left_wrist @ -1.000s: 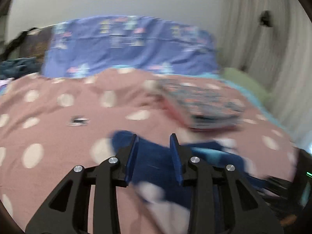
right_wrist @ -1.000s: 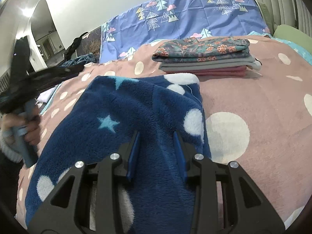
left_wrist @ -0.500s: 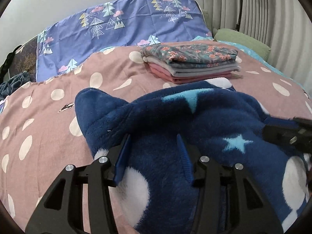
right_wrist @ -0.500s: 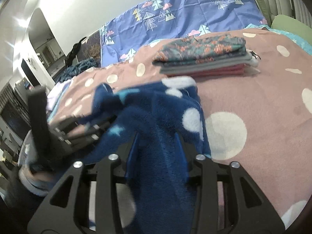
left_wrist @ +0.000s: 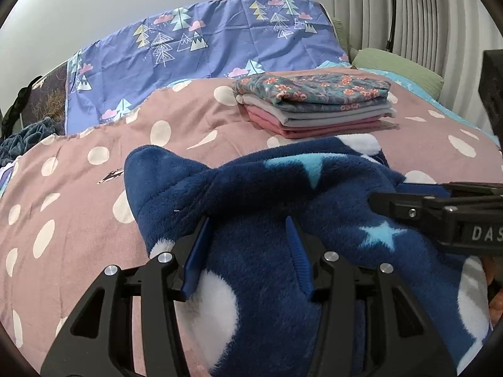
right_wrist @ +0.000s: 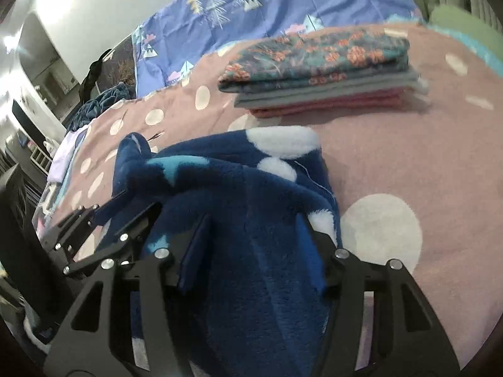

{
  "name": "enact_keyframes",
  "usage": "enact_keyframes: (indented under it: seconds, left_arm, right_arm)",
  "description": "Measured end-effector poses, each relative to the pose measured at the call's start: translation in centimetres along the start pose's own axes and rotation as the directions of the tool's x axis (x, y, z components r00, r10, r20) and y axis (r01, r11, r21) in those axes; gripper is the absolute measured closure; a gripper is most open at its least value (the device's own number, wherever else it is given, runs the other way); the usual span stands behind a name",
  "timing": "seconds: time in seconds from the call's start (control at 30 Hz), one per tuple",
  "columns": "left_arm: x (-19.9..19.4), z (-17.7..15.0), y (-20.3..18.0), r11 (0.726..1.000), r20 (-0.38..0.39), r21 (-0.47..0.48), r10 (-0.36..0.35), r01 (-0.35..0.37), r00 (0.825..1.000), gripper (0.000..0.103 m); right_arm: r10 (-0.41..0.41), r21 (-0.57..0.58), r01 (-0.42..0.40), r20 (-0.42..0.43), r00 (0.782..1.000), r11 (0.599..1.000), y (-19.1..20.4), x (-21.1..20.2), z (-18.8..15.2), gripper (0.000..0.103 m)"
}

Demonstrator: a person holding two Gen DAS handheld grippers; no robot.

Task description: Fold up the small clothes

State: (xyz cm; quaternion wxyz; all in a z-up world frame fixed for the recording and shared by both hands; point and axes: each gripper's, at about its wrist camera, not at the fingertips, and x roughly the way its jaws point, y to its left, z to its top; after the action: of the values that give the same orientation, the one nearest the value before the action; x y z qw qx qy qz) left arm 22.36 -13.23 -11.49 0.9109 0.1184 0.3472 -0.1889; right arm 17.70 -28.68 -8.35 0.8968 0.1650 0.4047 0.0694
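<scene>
A dark blue fleece garment (left_wrist: 251,194) with white dots and light blue stars lies bunched on the pink dotted bedspread (left_wrist: 78,220); it also shows in the right wrist view (right_wrist: 245,220). My left gripper (left_wrist: 248,235) is open, its jaws wide apart with the fleece's near edge between them. My right gripper (right_wrist: 251,229) is open, its jaws spread over the fleece. In the left wrist view the right gripper (left_wrist: 386,202) lies across the fleece from the right. In the right wrist view the left gripper (right_wrist: 125,210) sits at the fleece's left edge.
A stack of folded clothes (left_wrist: 314,103) with a floral piece on top sits behind the fleece, also in the right wrist view (right_wrist: 320,72). A blue tree-print sheet (left_wrist: 201,50) covers the headboard. A green pillow (left_wrist: 399,66) lies by the curtains. Dark clothes (left_wrist: 22,138) lie at far left.
The left gripper swung in and settled over the fleece's near left edge. The fleece bunched up from flat. The right gripper's jaws spread wider and moved closer to the left gripper.
</scene>
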Motion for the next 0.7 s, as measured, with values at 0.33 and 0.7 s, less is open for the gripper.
enact_keyframes:
  seconds: [0.33, 0.7]
  left_arm:
    - [-12.1, -1.3, -0.3, 0.99, 0.155, 0.013, -0.138, 0.137, 0.978, 0.02]
    - [-8.4, -6.6, -3.7, 0.981, -0.007, 0.023, -0.19, 0.19, 0.982, 0.005]
  right_arm:
    - [0.158, -0.038, -0.154, 0.183, 0.97, 0.987, 0.0, -13.6, -7.1, 0.047]
    - [0.035, -0.01, -0.034, 0.047, 0.998, 0.999, -0.6, -10.8, -11.9, 0.052]
